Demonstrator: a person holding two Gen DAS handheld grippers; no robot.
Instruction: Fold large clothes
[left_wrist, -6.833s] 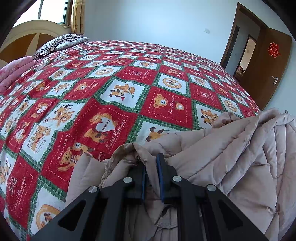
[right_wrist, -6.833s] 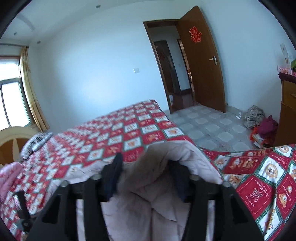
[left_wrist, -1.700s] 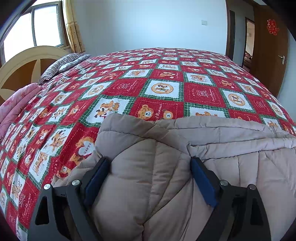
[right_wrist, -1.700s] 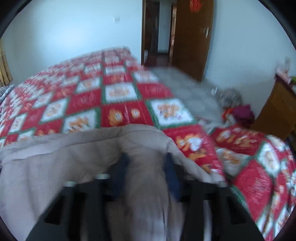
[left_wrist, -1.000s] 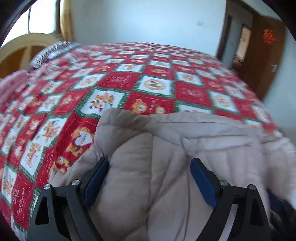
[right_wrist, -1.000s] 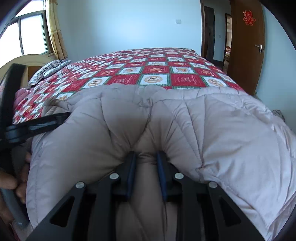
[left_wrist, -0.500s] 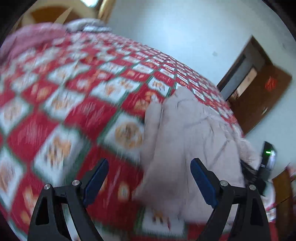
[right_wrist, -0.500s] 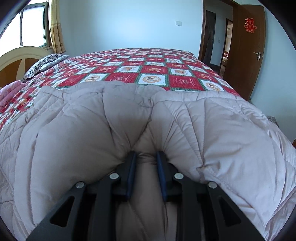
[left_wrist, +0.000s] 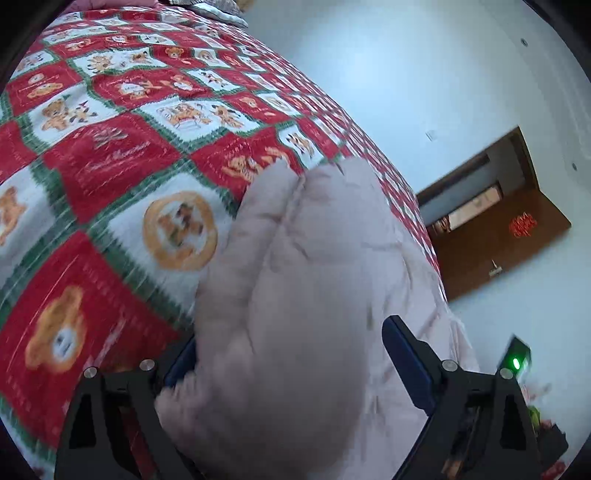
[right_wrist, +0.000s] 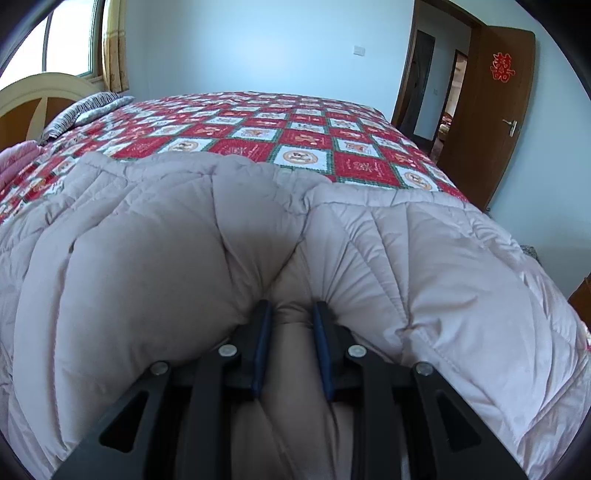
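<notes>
A beige quilted down coat (right_wrist: 147, 258) lies across the near side of the bed, on the red, white and green bear-pattern bedspread (right_wrist: 258, 136). My right gripper (right_wrist: 291, 343) is shut on a pinched fold at the coat's near edge. In the left wrist view the camera is tilted and the coat (left_wrist: 295, 295) bulges between my left gripper's (left_wrist: 288, 358) spread fingers. The left jaws stand wide open around the coat's end and do not pinch it. The far tip of the right gripper (left_wrist: 517, 362), with a green light, shows at the lower right.
A striped pillow (right_wrist: 85, 110) and a curved headboard (right_wrist: 33, 92) are at the bed's far left. An open brown door (right_wrist: 491, 122) stands at the right. The bedspread beyond the coat is bare (left_wrist: 110, 166).
My left gripper opened and let go of the coat, swung left and tilted, and now has the coat's left end between its open jaws. My right gripper closed on the coat's near edge and holds still.
</notes>
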